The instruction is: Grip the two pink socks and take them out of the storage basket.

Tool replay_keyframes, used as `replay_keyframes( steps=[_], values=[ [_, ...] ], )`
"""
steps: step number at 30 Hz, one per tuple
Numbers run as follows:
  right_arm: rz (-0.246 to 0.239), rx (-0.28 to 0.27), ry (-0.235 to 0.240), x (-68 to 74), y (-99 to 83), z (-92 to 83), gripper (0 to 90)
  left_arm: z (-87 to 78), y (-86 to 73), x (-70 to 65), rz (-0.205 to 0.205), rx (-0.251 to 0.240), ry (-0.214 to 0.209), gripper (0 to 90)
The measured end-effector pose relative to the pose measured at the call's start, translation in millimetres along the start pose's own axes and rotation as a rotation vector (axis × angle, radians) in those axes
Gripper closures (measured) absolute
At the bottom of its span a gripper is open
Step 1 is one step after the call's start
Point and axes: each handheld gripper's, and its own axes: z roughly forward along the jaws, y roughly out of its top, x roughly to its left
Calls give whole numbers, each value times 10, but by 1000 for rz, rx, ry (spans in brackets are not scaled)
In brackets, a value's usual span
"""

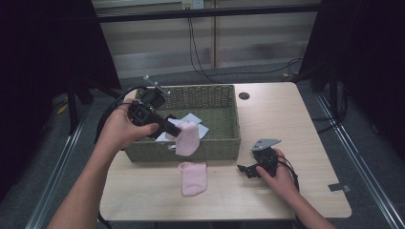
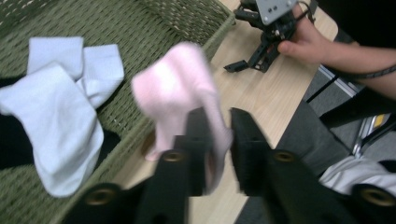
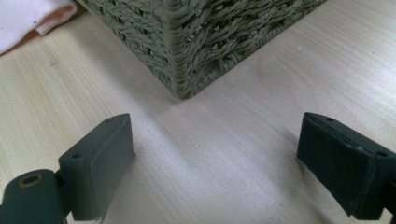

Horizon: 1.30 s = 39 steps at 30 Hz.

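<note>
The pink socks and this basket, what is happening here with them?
A person works with two handheld grippers. The left gripper hangs one pink sock over the front wall of the woven basket; its jaws are slightly apart, with the sock between them. A second pink sock lies on the table. The right gripper rests open beside the basket.
</note>
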Motion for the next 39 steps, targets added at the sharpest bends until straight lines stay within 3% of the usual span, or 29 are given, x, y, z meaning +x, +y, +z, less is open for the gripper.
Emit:
replay_keyframes(
  steps=[4,10,16,27,39],
  values=[
    [0,0,0,0,0,0,102,77,-44,9,6,1,14,627],
    [2,1,0,1,0,-1,102,174,-98,57,4,11,54,560],
    [-1,0,0,1,3,3,102,299,-166,98,9,10,68,505],
    [-4,1,1,-1,2,2,102,497,-323,140,5,9,105,454],
    [-5,1,1,0,3,4,102,595,-539,182,3,-16,148,419]
  ],
)
